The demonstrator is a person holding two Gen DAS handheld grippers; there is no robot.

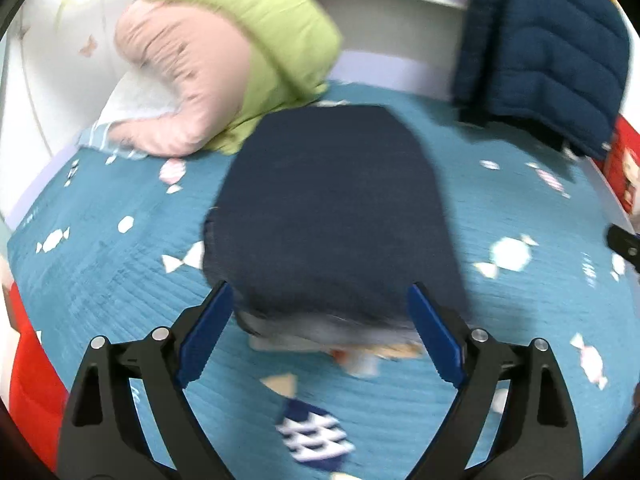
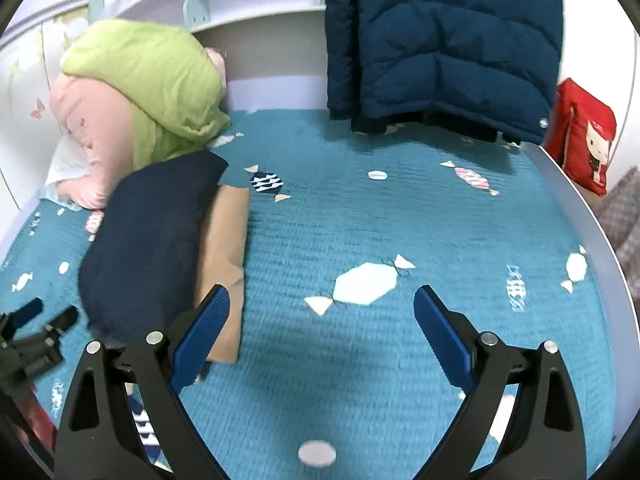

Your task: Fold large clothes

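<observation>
A folded dark navy garment lies on the teal bedspread. It also shows in the right wrist view, resting partly on a flat tan piece. My left gripper is open and empty, its jaws on either side of the garment's near edge, just above it. My right gripper is open and empty over bare bedspread to the right of the garment. The left gripper's fingers show at the left edge of the right wrist view.
A green and pink quilt bundle lies at the bed's far left on a white pillow. A blue puffer jacket hangs at the far right. A red cushion stands beyond the bed's right rail.
</observation>
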